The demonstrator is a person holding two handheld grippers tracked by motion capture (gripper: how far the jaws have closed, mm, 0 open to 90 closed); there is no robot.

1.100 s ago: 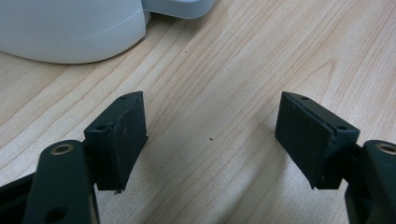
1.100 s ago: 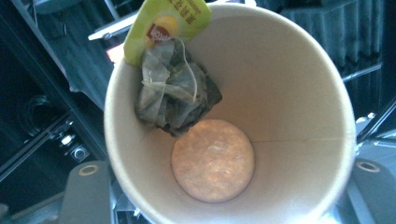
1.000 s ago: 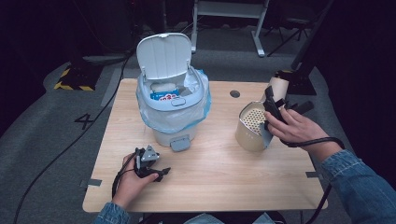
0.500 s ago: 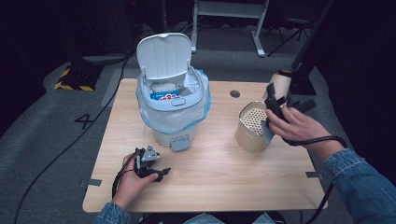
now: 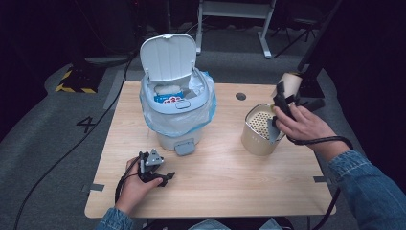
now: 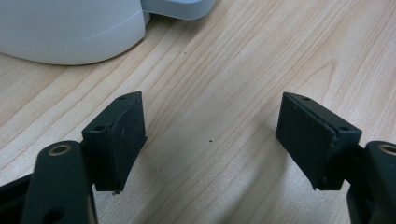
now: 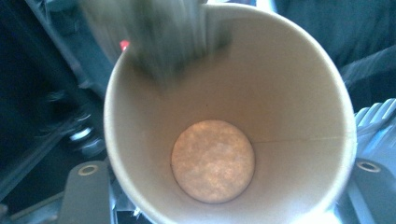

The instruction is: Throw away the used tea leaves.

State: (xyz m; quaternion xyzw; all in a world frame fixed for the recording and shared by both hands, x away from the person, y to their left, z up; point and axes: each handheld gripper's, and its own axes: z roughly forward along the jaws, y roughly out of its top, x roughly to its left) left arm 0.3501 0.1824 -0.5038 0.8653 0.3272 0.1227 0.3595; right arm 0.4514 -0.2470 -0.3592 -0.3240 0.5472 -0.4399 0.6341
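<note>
Your right gripper point(image 5: 281, 103) is clamped on a paper cup point(image 7: 224, 140), lifted over the far right of the table point(image 5: 225, 187) just above the perforated canister point(image 5: 258, 129); the open pedal bin point(image 5: 174, 103) sits well apart on the left. Squeeze harder and the thin wall may buckle and slip free; swing low and the cup could clip the canister and tip it. Your left gripper point(image 6: 210, 135) rests near you, jaws spread and empty, too far off to steady anything
</note>
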